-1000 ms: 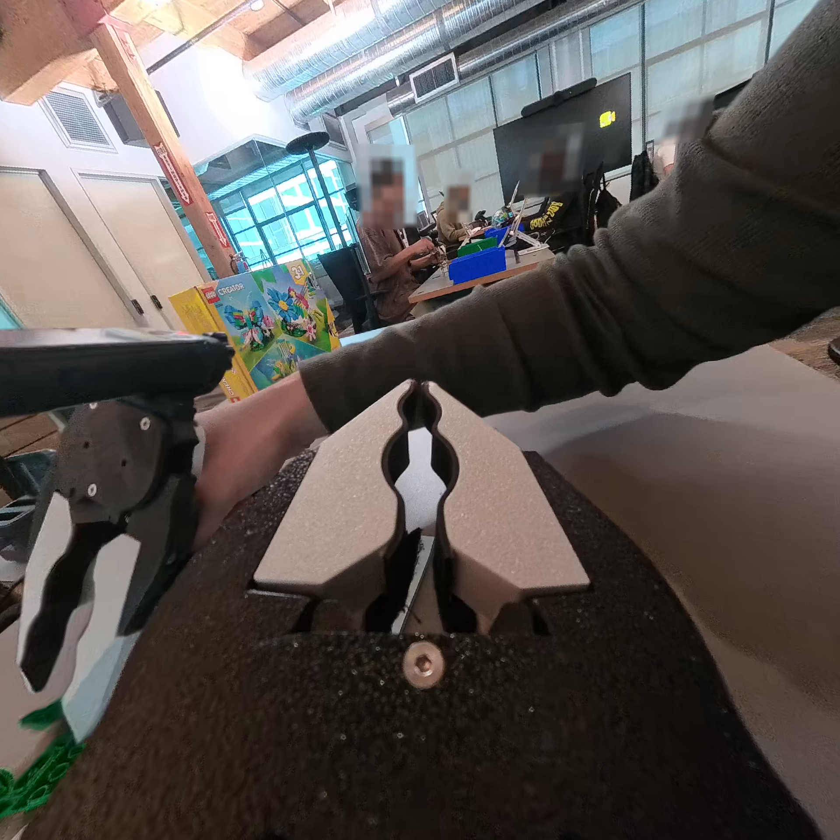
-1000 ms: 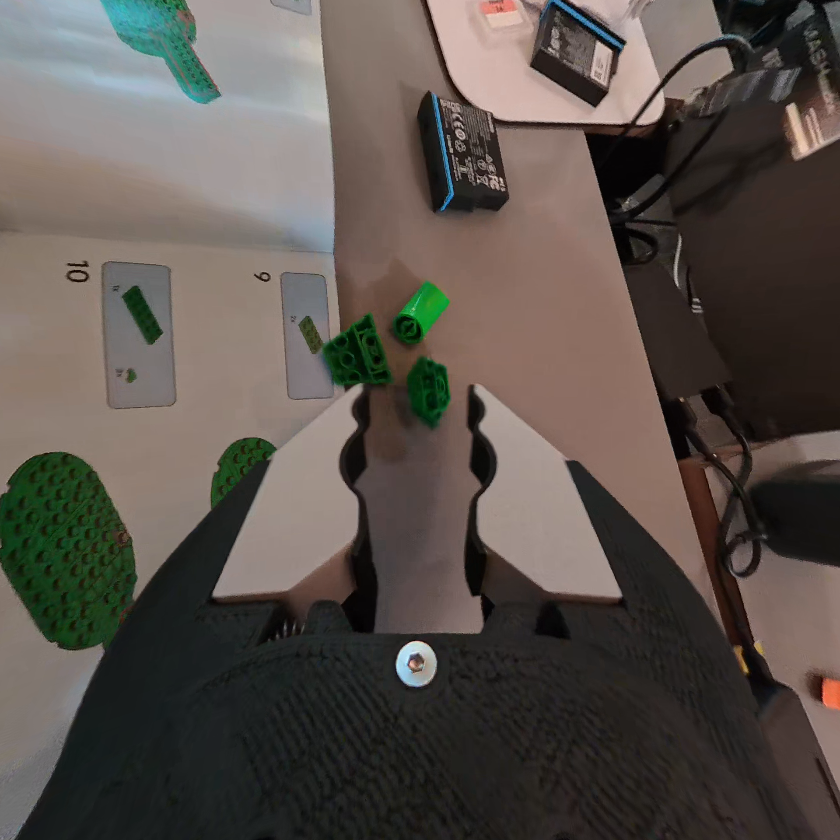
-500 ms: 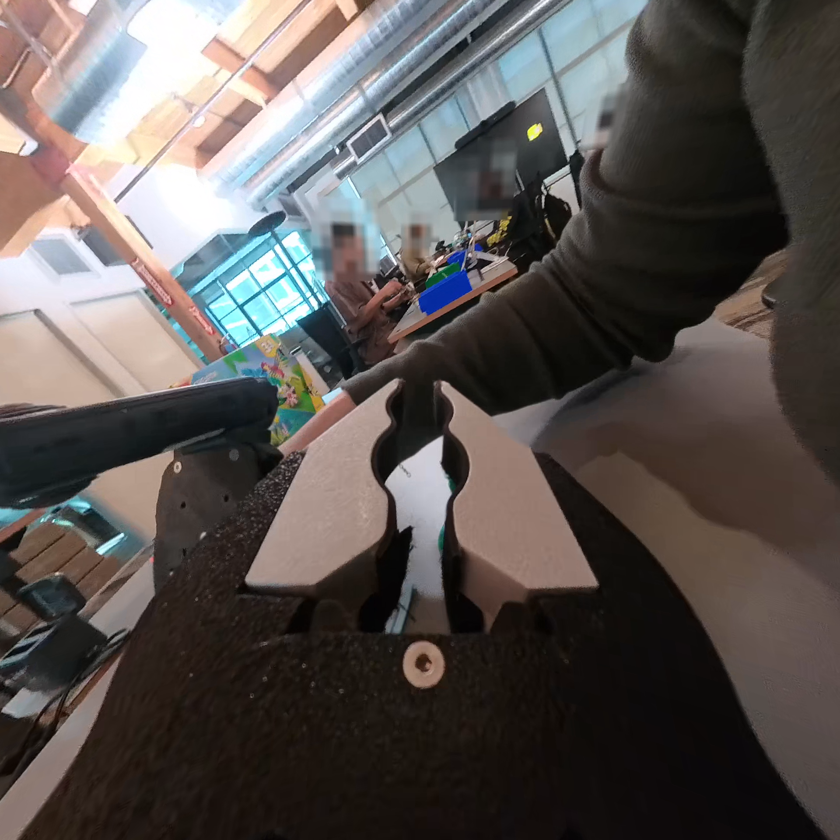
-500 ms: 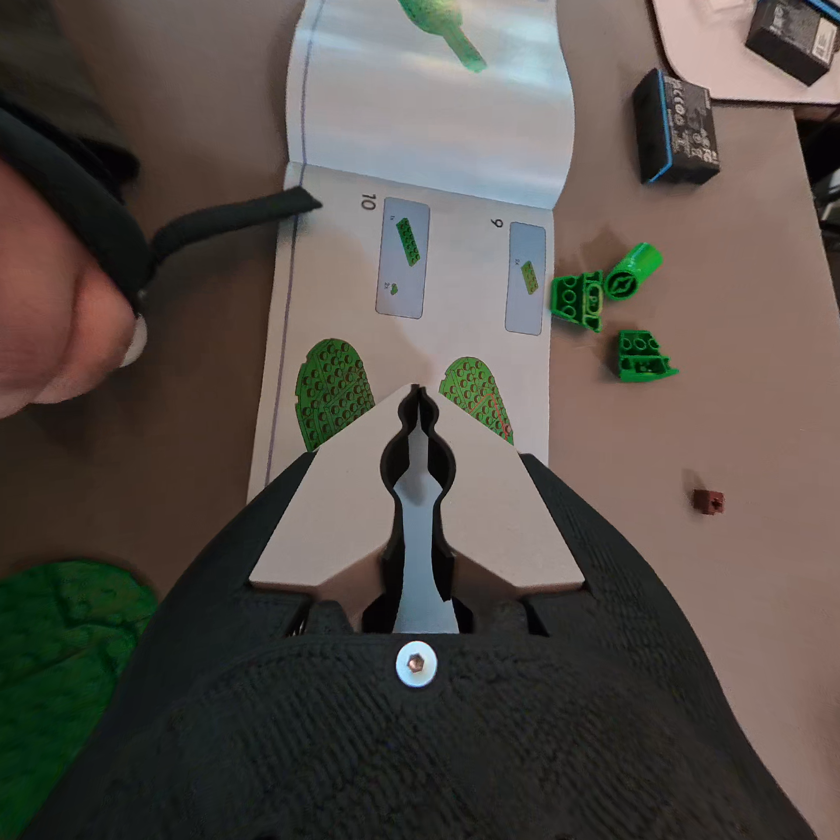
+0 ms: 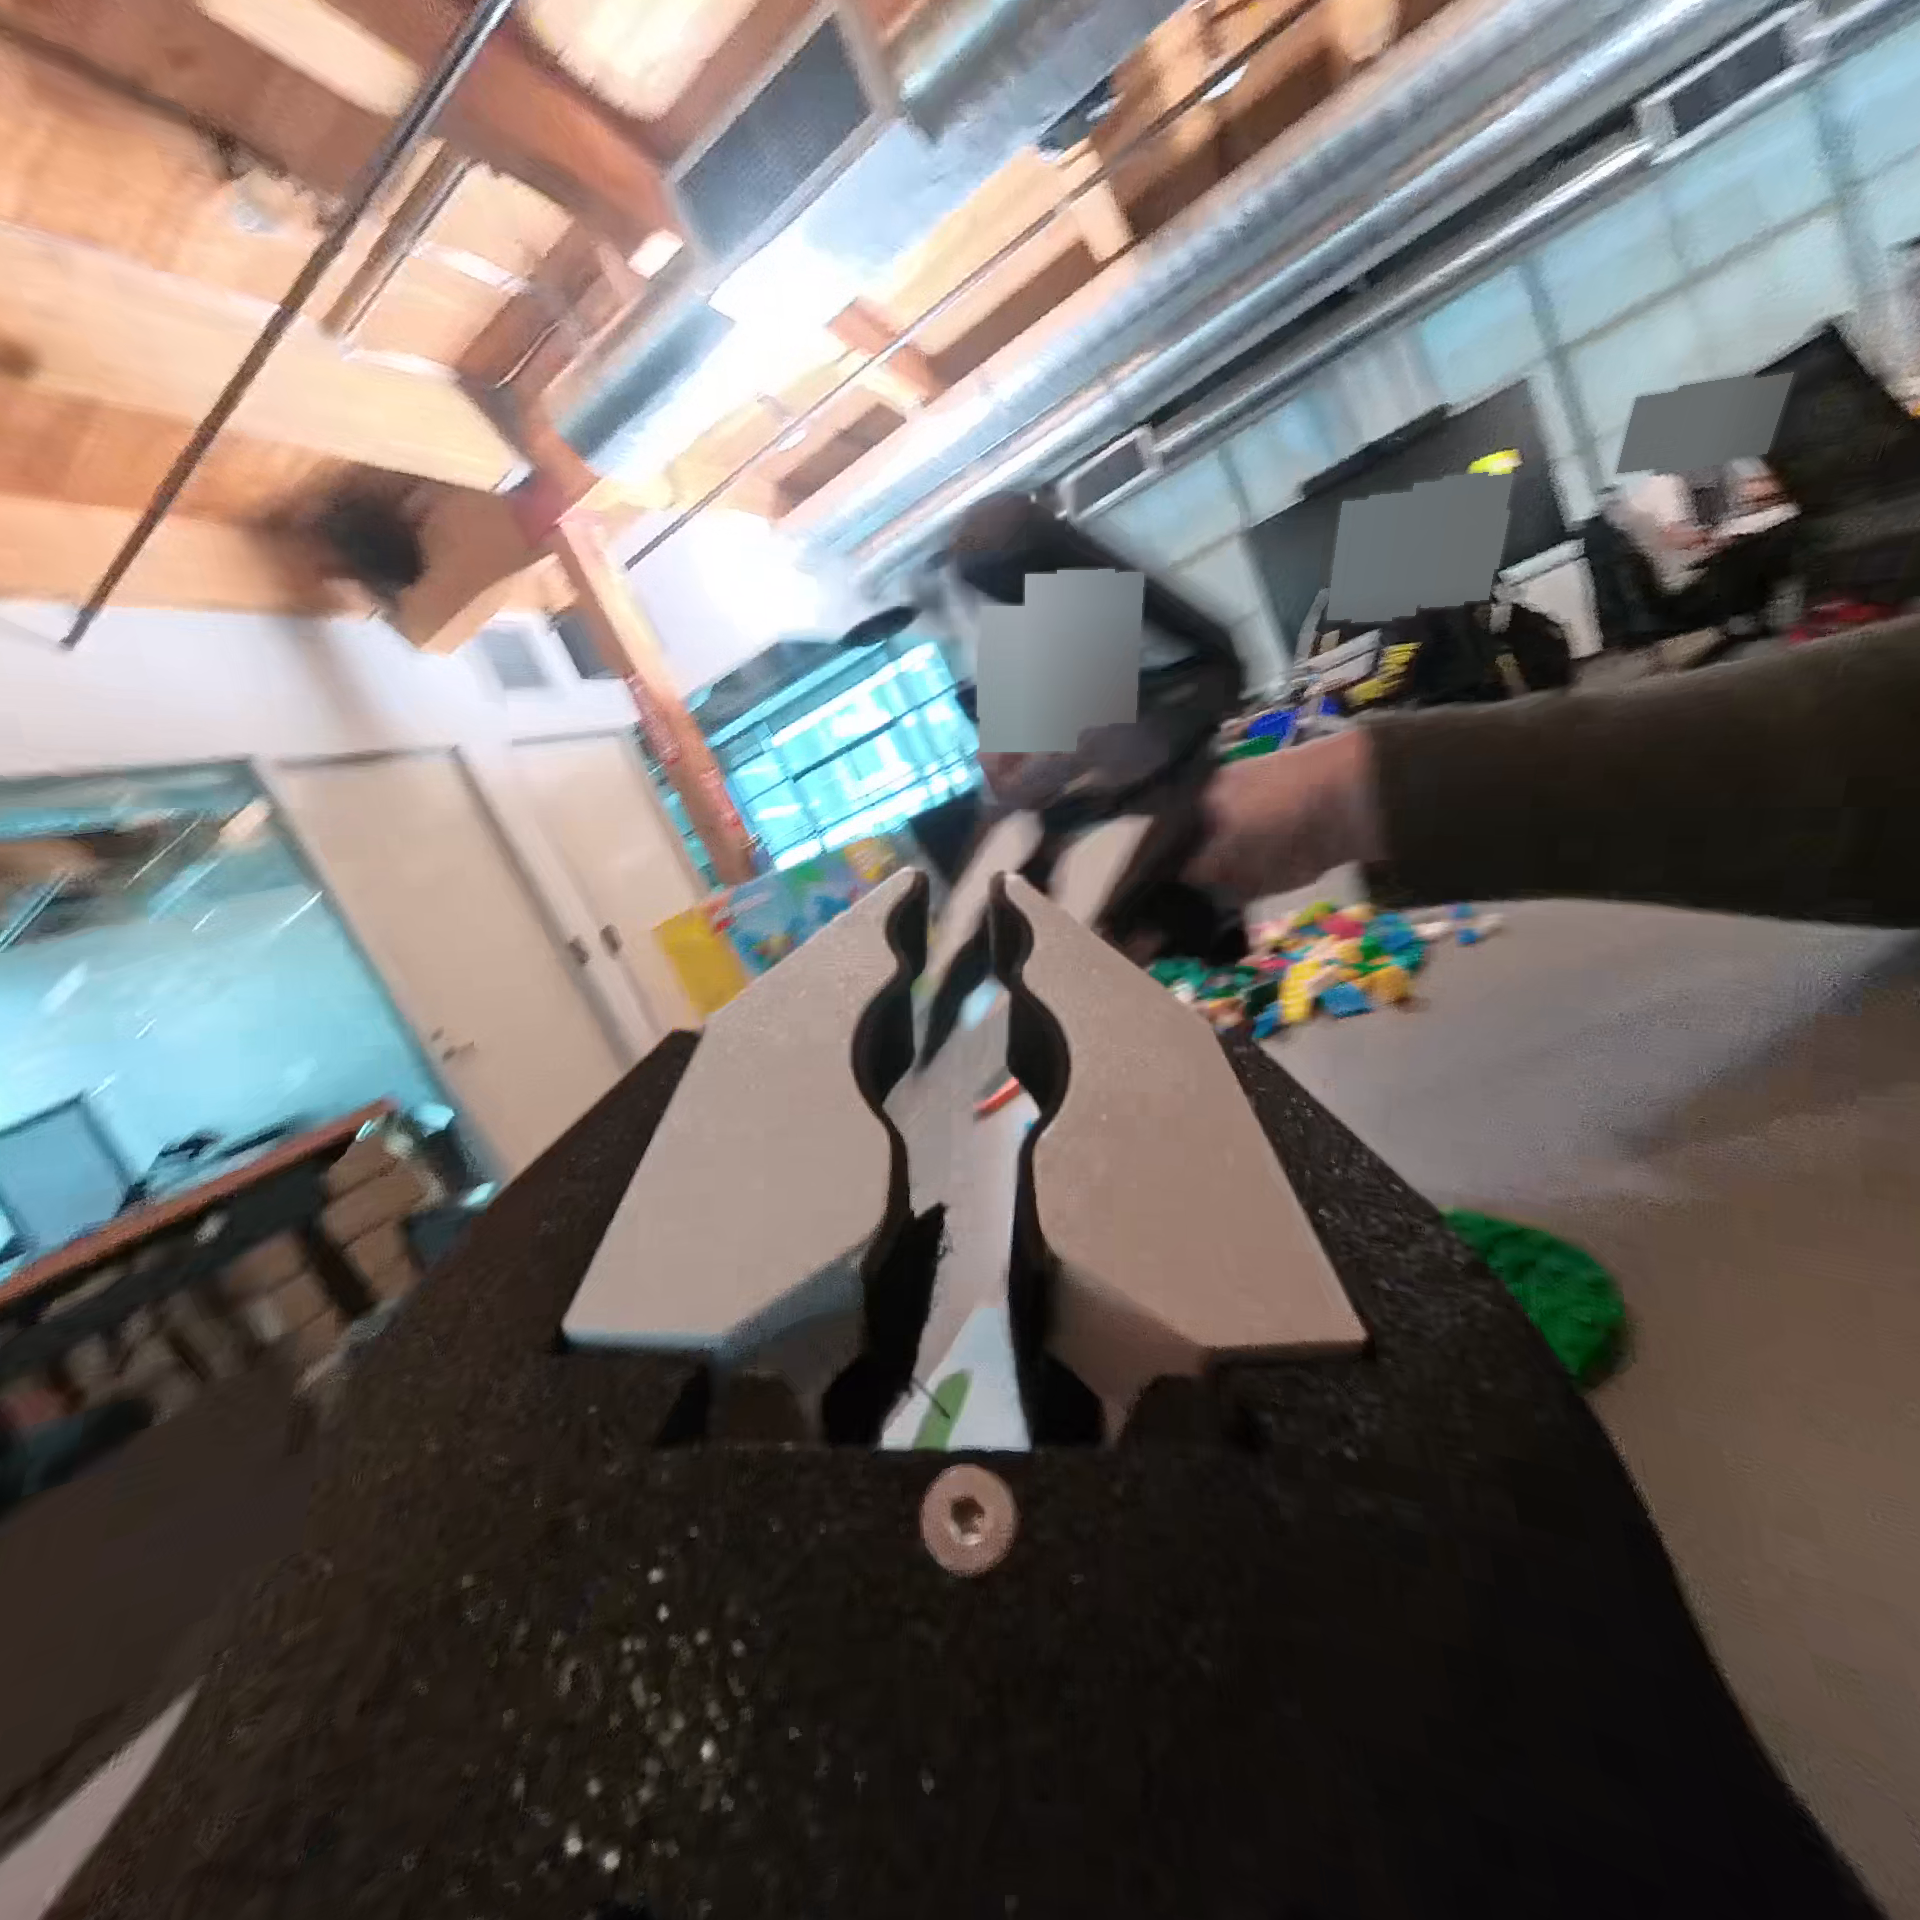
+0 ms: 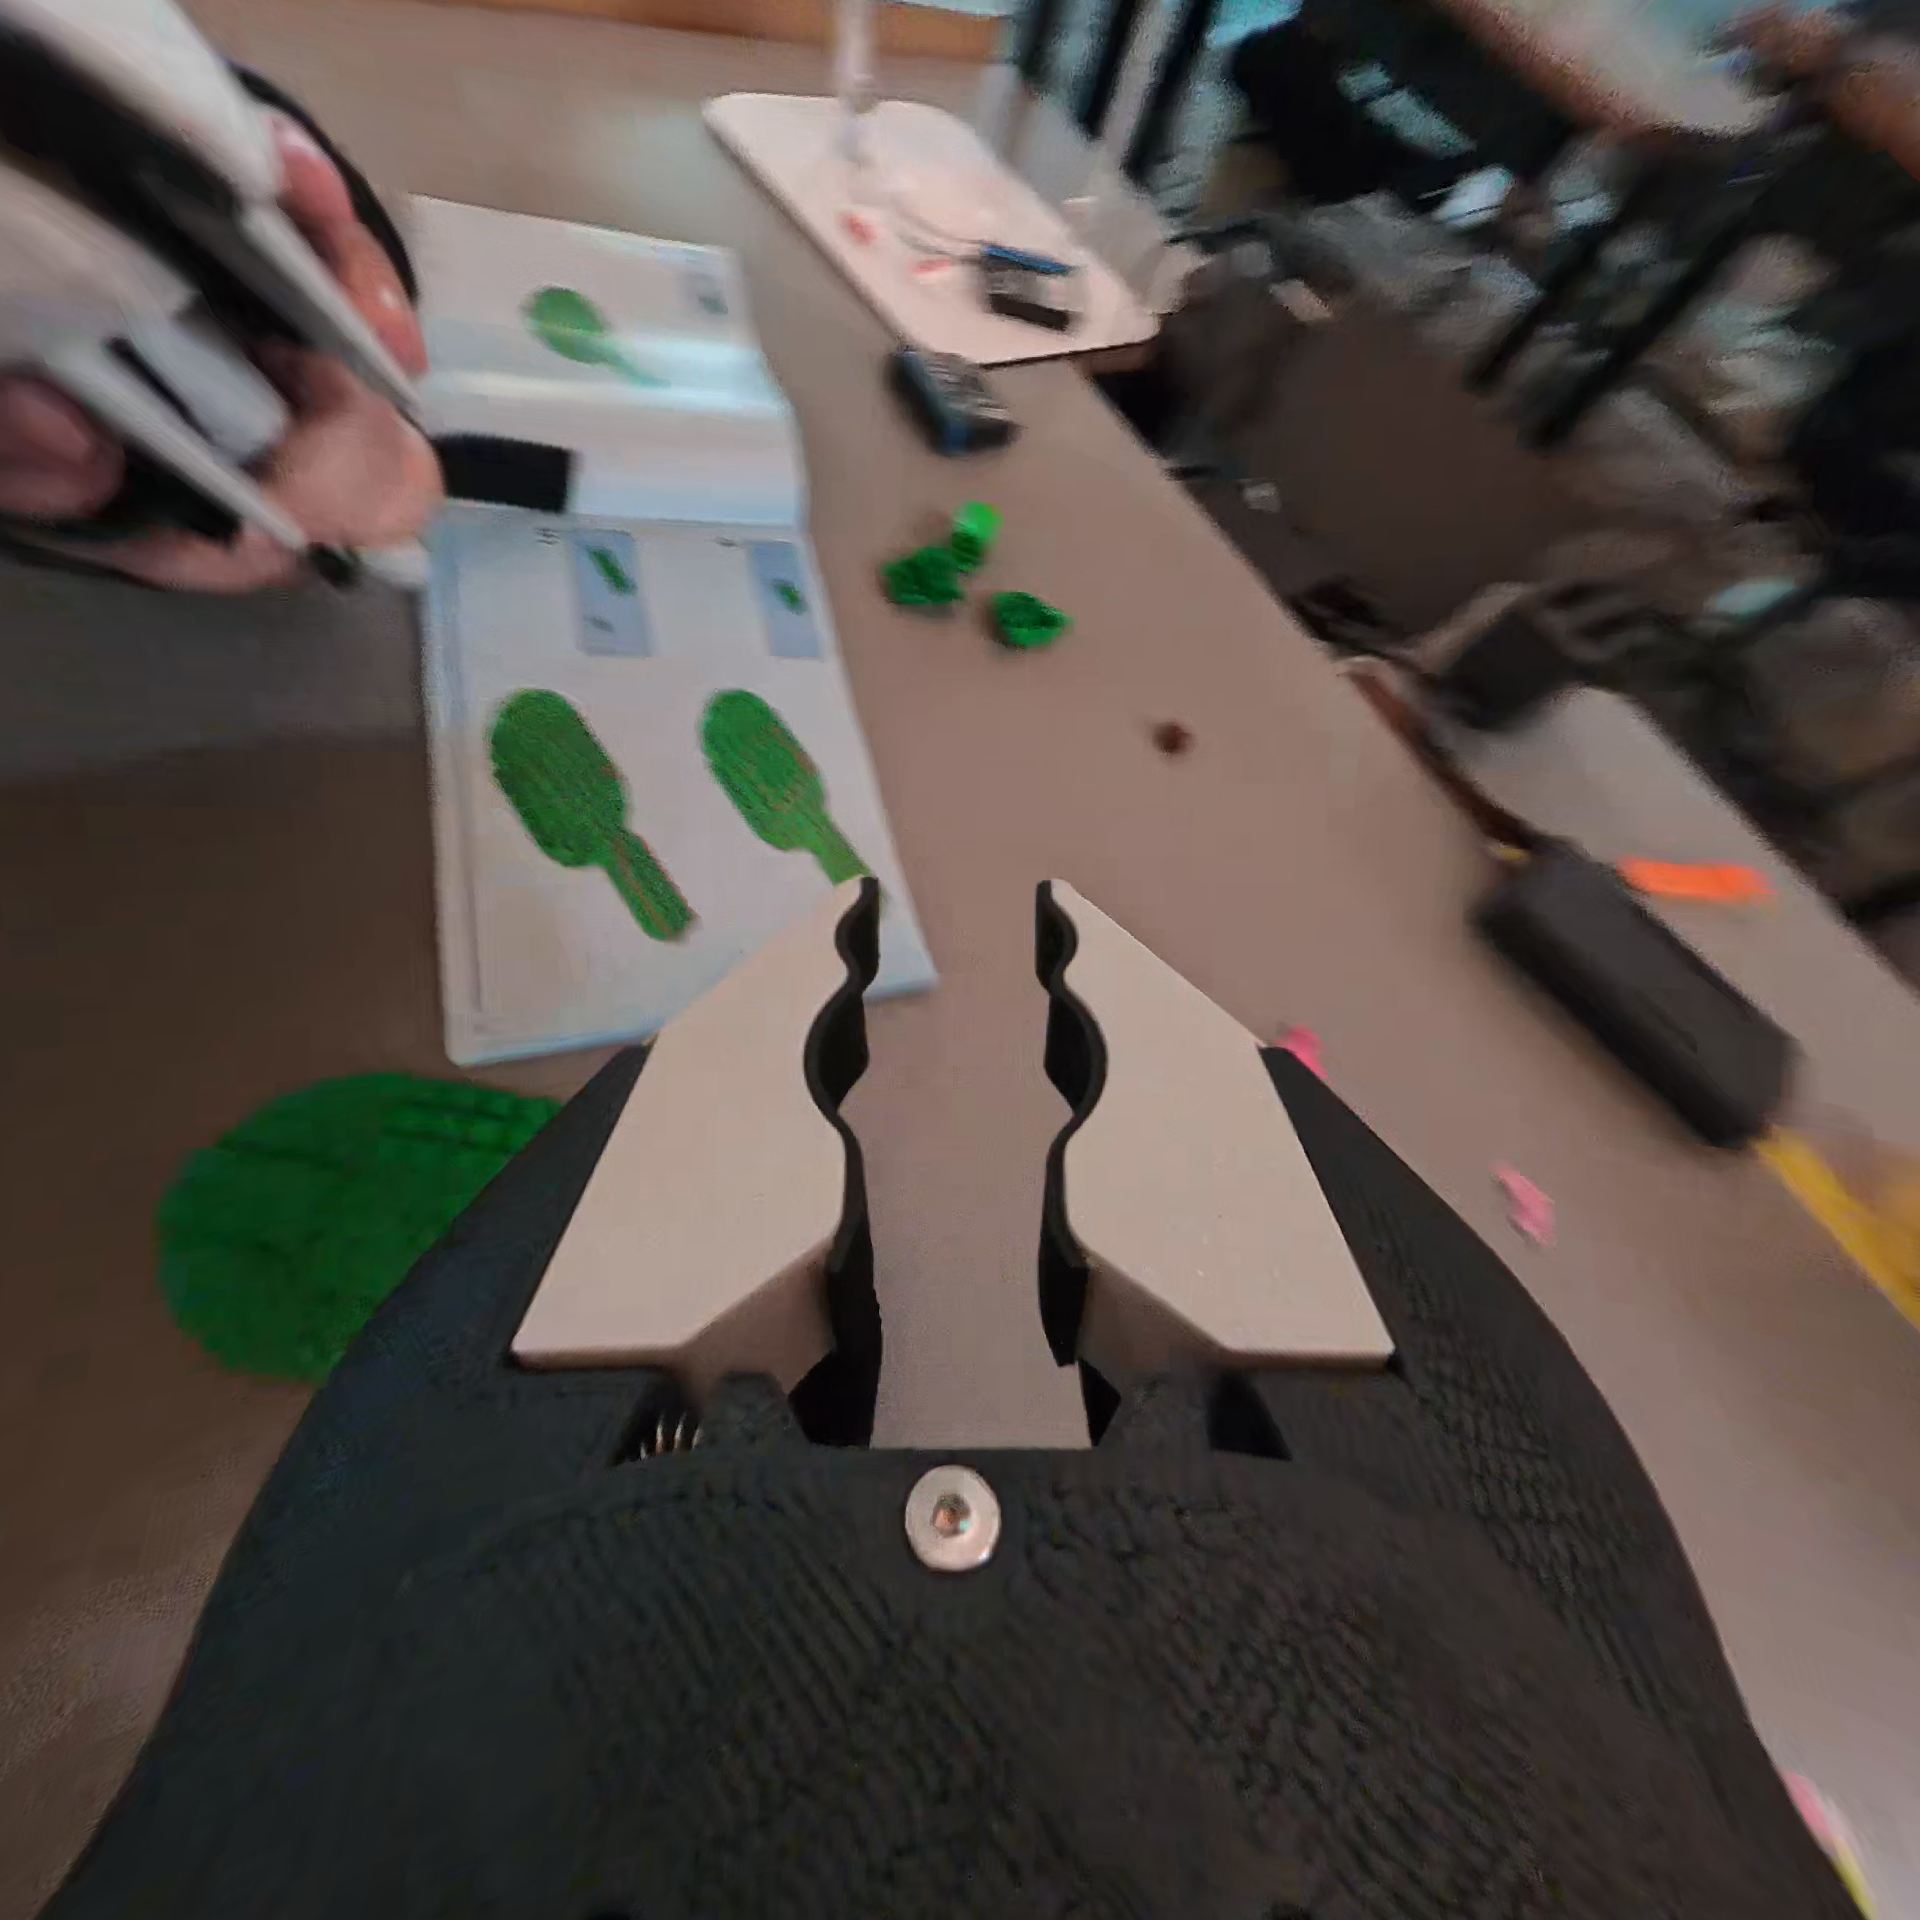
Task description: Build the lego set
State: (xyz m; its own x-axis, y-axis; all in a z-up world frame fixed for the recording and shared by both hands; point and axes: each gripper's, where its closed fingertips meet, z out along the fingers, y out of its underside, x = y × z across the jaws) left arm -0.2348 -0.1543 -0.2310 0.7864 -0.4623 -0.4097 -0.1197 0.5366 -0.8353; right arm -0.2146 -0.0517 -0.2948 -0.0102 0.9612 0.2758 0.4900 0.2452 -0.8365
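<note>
In the right wrist view, at the far left, a hand (image 6: 239, 457) gripped the white and black handle of the left gripper, above the table (image 6: 1091, 790). Just right of it an open instruction booklet (image 6: 623, 644) lay flat, its pages printed with green paddle shapes. Near its close corner, on the bare table, sat a round green studded plate (image 6: 312, 1216), partly hidden by the gripper body. The right gripper (image 6: 958, 899) hung above the table with its jaws parted and nothing between them, the tips over the booklet's near right corner and the bare surface beside it. Farther off, just right of the booklet, three small green bricks (image 6: 966, 582) lay close together, with a tiny brown piece (image 6: 1171, 738) nearer and well apart from them. Beyond them a dark battery-like block (image 6: 951, 400) rested near a pale board (image 6: 935, 239). At the right edge lay a long black box (image 6: 1631, 997).

In the left wrist view, much blurred, the left gripper (image 5: 958, 896) was tilted upward, its jaws parted by a narrow gap with nothing held. To the left stood a colourful box (image 5: 769, 930) on the far table. Beyond the tips the right gripper showed, held by a hand (image 5: 1288, 821) from a dark sleeve (image 5: 1662, 779). Right of that a heap of mixed-colour bricks (image 5: 1340, 966) lay far off, and the green plate (image 5: 1538, 1299) sat near the right finger.
</note>
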